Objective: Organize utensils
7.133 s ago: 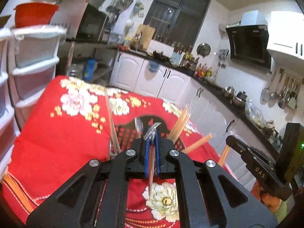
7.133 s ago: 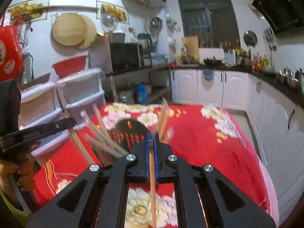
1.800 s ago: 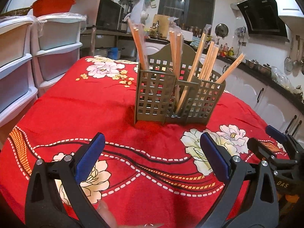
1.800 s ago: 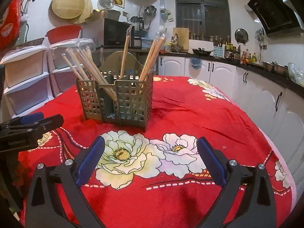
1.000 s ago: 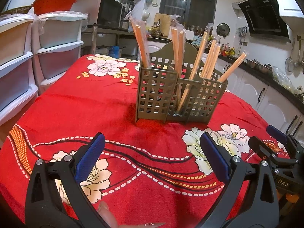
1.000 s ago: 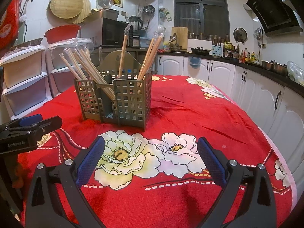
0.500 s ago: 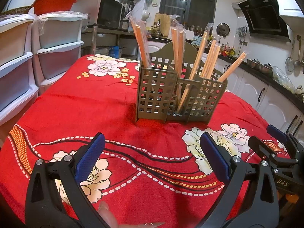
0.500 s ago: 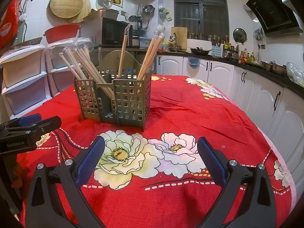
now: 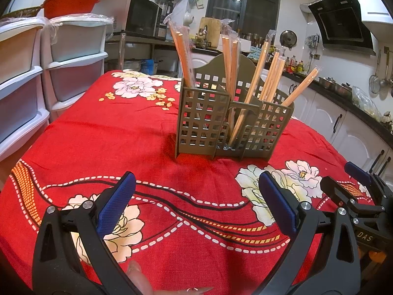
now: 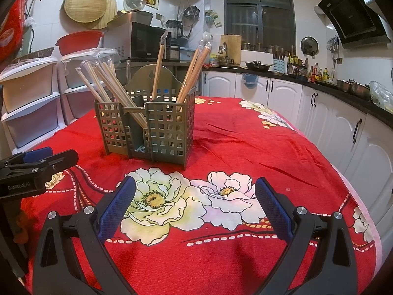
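Observation:
An olive lattice utensil caddy [image 9: 203, 123] stands on the red flowered tablecloth [image 9: 122, 135], also in the right wrist view [image 10: 169, 130]. Several wrapped wooden chopsticks [image 9: 231, 56] stand upright and slanted in its compartments, also seen from the right [image 10: 157, 64]. My left gripper [image 9: 196, 196] is open and empty, low over the cloth in front of the caddy. My right gripper [image 10: 194, 199] is open and empty, low over the white flowers. The right gripper shows at the right edge of the left wrist view [image 9: 358, 184]; the left gripper shows at the left of the right wrist view [image 10: 39, 162].
Stacked plastic drawers [image 9: 73, 56] stand left of the table. White kitchen cabinets [image 10: 319, 113] and a dark counter run along the right. The tablecloth's far side [image 10: 245, 127] lies bare of objects. A microwave [image 10: 147, 41] sits behind.
Seven seconds ago each gripper was shut on a chopstick over the caddy. Since then both have let go and drawn back. Over the last second almost nothing has moved.

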Demonstrator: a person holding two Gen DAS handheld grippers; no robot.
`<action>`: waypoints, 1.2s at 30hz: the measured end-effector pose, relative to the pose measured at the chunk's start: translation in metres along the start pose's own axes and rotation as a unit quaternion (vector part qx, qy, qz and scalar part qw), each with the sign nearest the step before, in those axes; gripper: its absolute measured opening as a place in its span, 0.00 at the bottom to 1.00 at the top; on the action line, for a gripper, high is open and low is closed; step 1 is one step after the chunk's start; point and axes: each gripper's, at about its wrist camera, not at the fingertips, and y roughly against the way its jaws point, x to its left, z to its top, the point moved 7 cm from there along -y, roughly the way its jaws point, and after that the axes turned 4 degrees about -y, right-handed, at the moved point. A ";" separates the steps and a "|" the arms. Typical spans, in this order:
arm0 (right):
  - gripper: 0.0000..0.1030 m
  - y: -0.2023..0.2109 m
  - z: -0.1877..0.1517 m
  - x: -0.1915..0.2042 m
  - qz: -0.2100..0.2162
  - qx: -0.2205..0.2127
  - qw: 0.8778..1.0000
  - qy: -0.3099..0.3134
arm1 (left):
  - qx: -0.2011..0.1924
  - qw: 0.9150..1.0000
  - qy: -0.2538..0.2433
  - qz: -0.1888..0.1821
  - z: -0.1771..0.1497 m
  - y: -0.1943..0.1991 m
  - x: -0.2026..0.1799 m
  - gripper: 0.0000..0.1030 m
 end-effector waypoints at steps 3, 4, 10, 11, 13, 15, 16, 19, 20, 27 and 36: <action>0.92 0.000 0.000 0.000 -0.001 0.000 1.000 0.000 | -0.001 1.000 0.001 -0.001 0.000 0.000 0.000 0.89; 0.92 0.000 0.000 -0.001 -0.001 0.000 1.000 0.000 | -0.001 1.000 0.001 -0.001 0.000 0.000 0.000 0.89; 0.92 0.000 0.000 -0.002 -0.001 0.001 1.000 0.001 | 0.003 1.000 0.002 0.002 0.000 -0.001 0.001 0.89; 0.92 0.000 0.000 -0.001 -0.001 0.001 1.000 0.000 | 0.005 1.000 0.003 0.002 0.000 -0.002 0.001 0.89; 0.92 0.000 -0.001 -0.003 -0.001 0.002 1.000 0.000 | 0.008 1.000 0.006 0.001 -0.001 -0.003 0.001 0.89; 0.92 0.000 -0.001 -0.002 -0.001 0.001 1.000 0.000 | 0.009 1.000 0.009 -0.001 -0.001 -0.004 0.002 0.89; 0.92 0.000 -0.001 -0.002 0.000 0.002 1.000 0.001 | 0.010 1.000 0.010 -0.002 -0.001 -0.005 0.004 0.89; 0.92 -0.001 -0.001 -0.004 -0.001 0.003 1.000 -0.001 | 0.017 1.000 0.011 0.009 -0.001 -0.007 0.007 0.89; 0.92 -0.002 -0.001 -0.005 -0.001 0.004 1.000 -0.001 | 0.020 1.000 0.010 0.016 -0.002 -0.009 0.007 0.89; 0.92 -0.002 -0.001 -0.004 -0.002 0.003 1.000 -0.001 | 0.022 0.999 0.008 0.022 -0.002 -0.010 0.008 0.89; 0.94 -0.013 0.022 -0.047 -0.039 0.040 0.998 -0.026 | 0.080 0.995 0.049 0.035 0.003 -0.012 0.053 0.89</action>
